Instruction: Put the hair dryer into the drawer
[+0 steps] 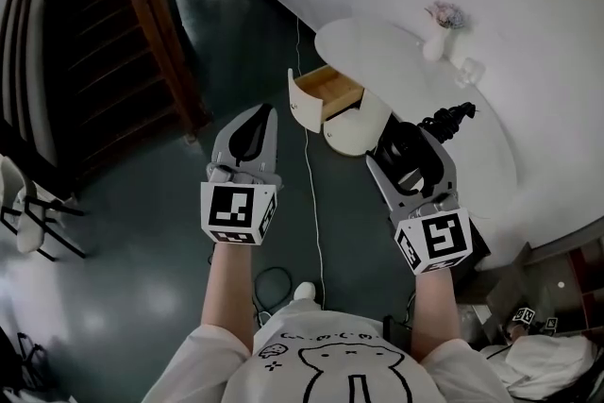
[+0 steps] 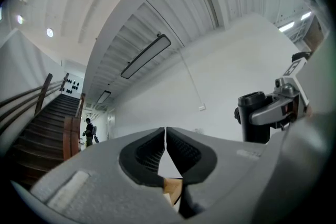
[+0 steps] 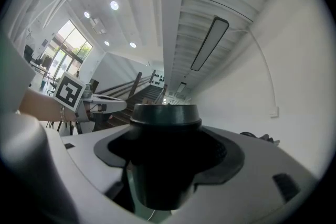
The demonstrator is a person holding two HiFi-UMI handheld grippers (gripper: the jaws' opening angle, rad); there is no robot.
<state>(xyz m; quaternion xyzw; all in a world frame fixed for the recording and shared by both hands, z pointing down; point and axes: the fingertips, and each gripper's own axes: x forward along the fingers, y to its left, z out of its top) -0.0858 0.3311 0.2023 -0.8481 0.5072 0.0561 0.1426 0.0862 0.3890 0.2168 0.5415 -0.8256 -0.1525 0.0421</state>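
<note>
So right now the right claw (image 3: 166, 140) is clamped around the hair dryer (image 1: 407, 153), gripping the fat black barrel crosswise, with the nozzle end poking up above the jaws. My guess is that's the sturdiest part to hold, so it won't swing around on the way over. Some of the dryer's black bits stick out past the claw on its far right side, could be the handle or cord, I can't really tell which. The left claw (image 2: 166, 137) has nothing in it, jaws pinched together with only a thin slit between them, and it hangs level with the right one, off to that claw's left. Looks like it's just being kept out of the way. The drawer (image 1: 329, 90) is pulled open ahead of both claws, a bit left of the loaded one, with its wooden inside facing up from under the round white desk (image 1: 373, 47). Nothing's in it that I can see. So the dryer is up in the air and not over the drawer yet. I'd say the next bit is swinging it forward and left, then lowering it in.
</note>
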